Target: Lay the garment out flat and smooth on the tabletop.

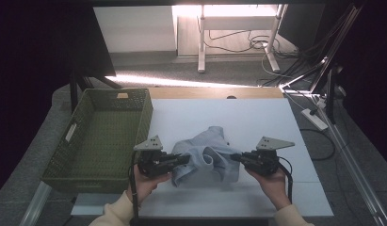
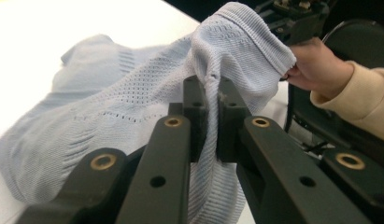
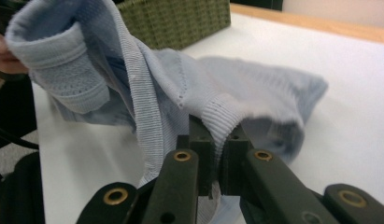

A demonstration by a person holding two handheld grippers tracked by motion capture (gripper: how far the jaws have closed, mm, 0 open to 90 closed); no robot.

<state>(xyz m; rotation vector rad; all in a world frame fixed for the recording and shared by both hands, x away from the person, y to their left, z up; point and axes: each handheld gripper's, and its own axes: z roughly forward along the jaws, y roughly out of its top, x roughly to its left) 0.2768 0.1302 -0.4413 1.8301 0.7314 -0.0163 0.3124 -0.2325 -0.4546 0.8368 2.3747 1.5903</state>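
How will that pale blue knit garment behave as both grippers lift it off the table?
Probably floppy: the pale blue knit garment sags in folds between the left gripper and right gripper. Likely light, since thin pinches of fabric raise its edges. The ribbed knit seems unlikely to slip.

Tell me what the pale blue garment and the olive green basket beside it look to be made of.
The pale blue garment: soft knitted fabric, matt, judging by its ribbed hem and rows of small eyelet holes; which fibre cannot be told. The olive green basket: a woven or mesh-like material, matt, perhaps plastic or dyed fibre, going by the fine lattice of its walls.
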